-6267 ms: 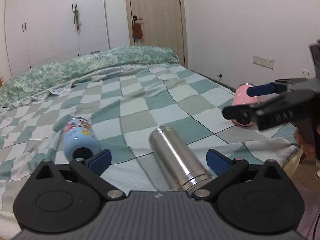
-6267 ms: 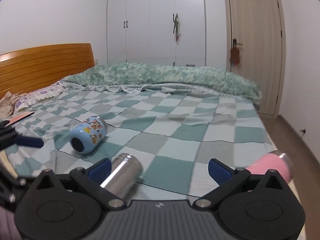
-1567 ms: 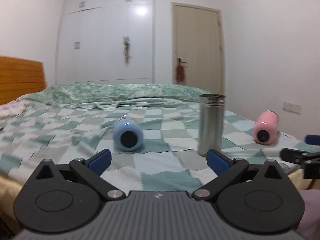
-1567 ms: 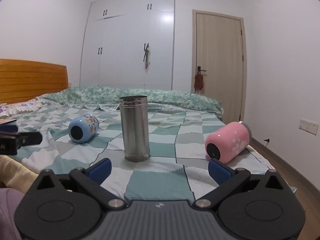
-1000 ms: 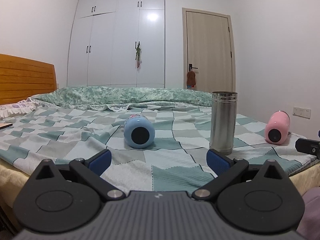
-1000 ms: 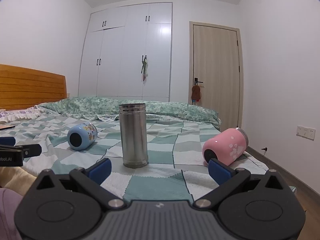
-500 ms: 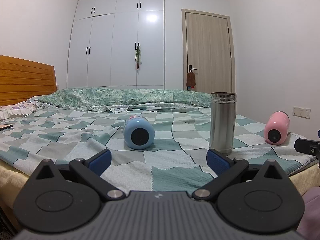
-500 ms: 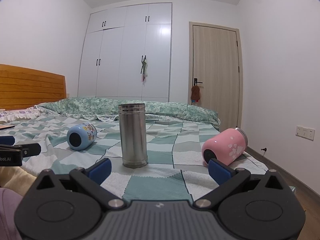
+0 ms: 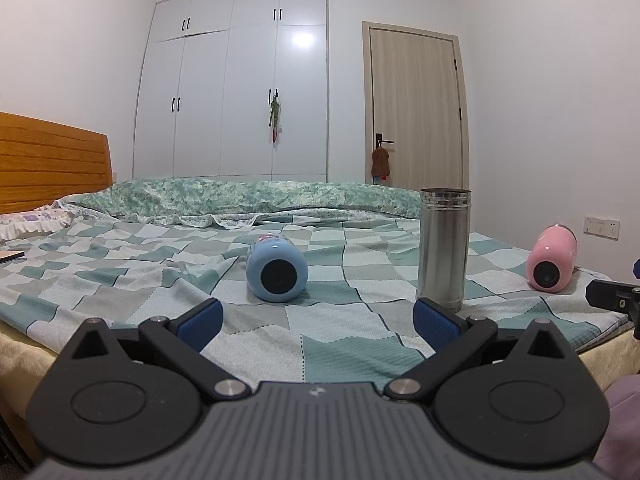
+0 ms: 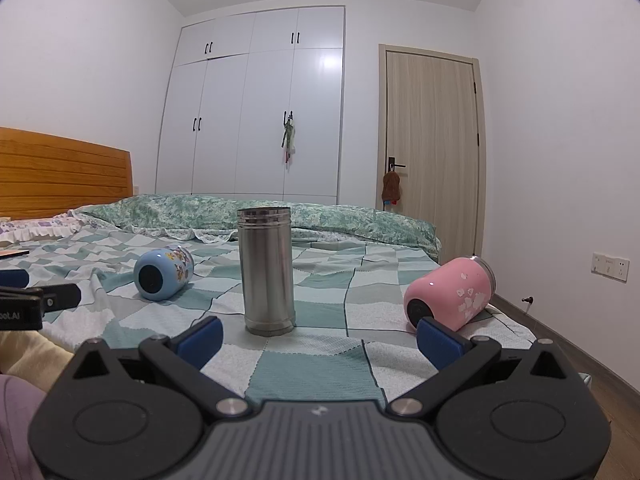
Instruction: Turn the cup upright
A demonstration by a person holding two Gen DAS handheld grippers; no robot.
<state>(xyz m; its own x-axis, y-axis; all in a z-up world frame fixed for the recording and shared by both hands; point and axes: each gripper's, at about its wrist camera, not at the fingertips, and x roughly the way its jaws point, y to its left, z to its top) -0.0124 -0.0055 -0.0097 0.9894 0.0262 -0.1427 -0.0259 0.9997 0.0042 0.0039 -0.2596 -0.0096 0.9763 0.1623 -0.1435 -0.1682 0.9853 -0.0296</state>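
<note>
A steel cup (image 9: 443,246) (image 10: 267,270) stands upright on the checked bedspread (image 9: 340,336). A blue cartoon cup (image 9: 277,267) (image 10: 163,270) lies on its side to its left, base toward me. A pink cup (image 9: 552,259) (image 10: 450,294) lies on its side near the bed's right edge. My left gripper (image 9: 316,322) is open and empty, low at the bed's front edge, facing the blue cup. My right gripper (image 10: 318,336) is open and empty, in front of the steel cup, its right pad near the pink cup.
A folded green quilt (image 9: 224,200) lies across the far side of the bed. A wooden headboard (image 10: 60,172) is at left, white wardrobes (image 10: 256,120) and a door (image 10: 430,152) behind. The floor (image 10: 592,384) drops off right of the bed.
Over several seconds the steel cup went from lying flat to standing upright and both grippers drew back low. In the last second almost nothing moved.
</note>
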